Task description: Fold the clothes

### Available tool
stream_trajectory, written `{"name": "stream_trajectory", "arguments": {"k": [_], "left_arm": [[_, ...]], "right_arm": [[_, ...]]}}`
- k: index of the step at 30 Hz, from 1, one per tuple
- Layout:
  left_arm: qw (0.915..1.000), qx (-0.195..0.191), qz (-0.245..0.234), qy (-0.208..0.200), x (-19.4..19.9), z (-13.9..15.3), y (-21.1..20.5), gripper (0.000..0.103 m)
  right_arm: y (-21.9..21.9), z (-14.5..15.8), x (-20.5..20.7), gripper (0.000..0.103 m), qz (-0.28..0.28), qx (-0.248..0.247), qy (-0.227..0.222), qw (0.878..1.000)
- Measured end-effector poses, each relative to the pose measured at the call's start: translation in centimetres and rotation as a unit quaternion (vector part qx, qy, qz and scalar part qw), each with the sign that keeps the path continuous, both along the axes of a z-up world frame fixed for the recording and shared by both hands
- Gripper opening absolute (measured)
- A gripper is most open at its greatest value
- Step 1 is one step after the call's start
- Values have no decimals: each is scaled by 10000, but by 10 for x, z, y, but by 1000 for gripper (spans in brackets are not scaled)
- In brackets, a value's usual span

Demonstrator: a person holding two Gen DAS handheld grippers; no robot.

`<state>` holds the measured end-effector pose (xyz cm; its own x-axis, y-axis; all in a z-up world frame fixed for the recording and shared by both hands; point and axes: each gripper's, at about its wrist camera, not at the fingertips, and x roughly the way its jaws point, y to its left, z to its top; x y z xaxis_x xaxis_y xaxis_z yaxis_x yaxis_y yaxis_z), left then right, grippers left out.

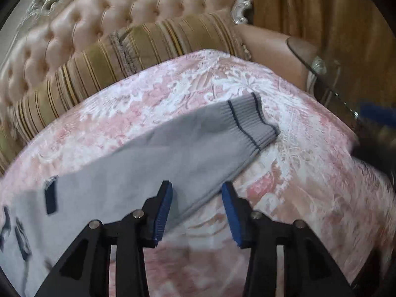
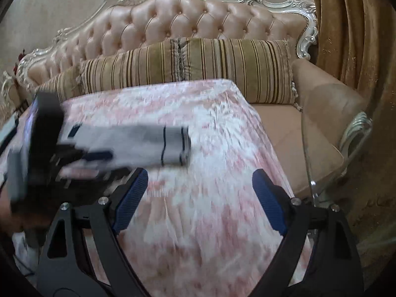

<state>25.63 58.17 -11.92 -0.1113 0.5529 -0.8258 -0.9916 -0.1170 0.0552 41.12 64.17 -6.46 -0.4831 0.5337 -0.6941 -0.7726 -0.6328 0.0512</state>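
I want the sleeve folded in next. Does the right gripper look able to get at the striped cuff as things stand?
Probably yes. The right gripper stands open, and only bare pink cloth lies between it and the cuff; the left gripper is further up the sleeve, off to the side.

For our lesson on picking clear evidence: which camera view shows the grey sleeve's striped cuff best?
The left wrist view: the cuff is sharp, ribs and dark stripes clear. The right wrist view shows it smaller and blurred.
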Motion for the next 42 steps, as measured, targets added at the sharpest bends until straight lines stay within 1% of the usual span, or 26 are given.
{"name": "stream_trajectory", "arguments": {"k": [1,2,3,4,5,6,7,8,11,13,16,18,20,21,23,24,25,29,30,31,32,33,35,38,41,42], "left_arm": [[9999,3,97,-105,-6,2,-3,8],[9992,137,167,-339,-14,9,-9,9],[9978,355,193,-531,-20,18,-19,14],[9966,505,229,-604,-26,27,-31,15],[9956,600,267,-675,-31,35,-43,30],[9943,695,305,-746,-37,44,-55,50],[9925,814,421,-804,-45,52,-70,58],[9899,957,618,-849,-55,61,-89,61],[9804,1279,1086,-1028,-87,78,-147,61],[9723,1464,1506,-1028,-109,79,-194,61],[9570,1625,2206,-949,-138,62,-275,61],[9428,1677,2714,-966,-156,46,-327,61],[9286,1739,3074,-1138,-170,31,-368,61],[9242,1753,3174,-1198,-174,25,-383,61],[9184,1777,3300,-1271,-179,18,-409,61],[9162,1800,3340,-1293,-180,17,-417,61],[9148,1823,3351,-1326,-181,15,-424,61],[9124,1964,3282,-1458,-184,12,-436,61],[9121,2014,3241,-1501,-183,13,-434,61],[9128,2053,3187,-1521,-181,14,-429,61],[9162,2090,3060,-1524,-178,17,-421,61],[9221,2113,2875,-1494,-172,20,-409,61],[9347,2122,2497,-1380,-161,26,-380,61],[9612,2011,1584,-1028,-131,35,-315,61],[9813,1762,641,-436,-93,40,-235,60],[9851,1654,372,-299,-81,39,-209,60]], "right_arm": [[8,0,-7,90,-30,-29,-63,10000],[15,-1,-15,90,-47,-22,-139,9999],[22,-4,-22,90,-19,-19,-176,9998],[29,-6,-30,90,12,-19,-213,9998],[36,-9,-35,90,57,-40,-247,9997],[41,-13,-40,90,72,-126,-290,9995],[47,-17,-45,90,87,-212,-333,9992],[53,-21,-50,90,105,-304,-367,9988],[59,-28,-58,90,216,-681,-274,9971],[54,-30,-60,90,321,-773,-267,9961],[41,-33,-62,90,467,-762,-392,9952],[36,-39,-65,90,507,-778,-566,9941],[33,-46,-69,73,559,-749,-715,9931],[30,-50,-71,56,597,-725,-789,9925],[23,-50,-73,35,680,-660,-816,9922],[19,-49,-75,19,758,-644,-816,9917],[15,-47,-77,7,834,-631,-807,9912],[6,-20,-70,5,1040,-759,-356,9910],[6,-14,-67,5,1056,-796,-205,9910],[8,-9,-65,5,1027,-782,-181,9915],[9,-4,-63,5,999,-765,-169,9919],[10,-4,-63,5,984,-728,-257,9921],[9,-5,-62,5,1019,-834,-216,9911],[3,1,-62,5,1303,-1116,164,9850],[-1,21,-64,5,1487,-1259,601,9790],[-2,30,-64,5,1540,-1287,751,9768]]}}
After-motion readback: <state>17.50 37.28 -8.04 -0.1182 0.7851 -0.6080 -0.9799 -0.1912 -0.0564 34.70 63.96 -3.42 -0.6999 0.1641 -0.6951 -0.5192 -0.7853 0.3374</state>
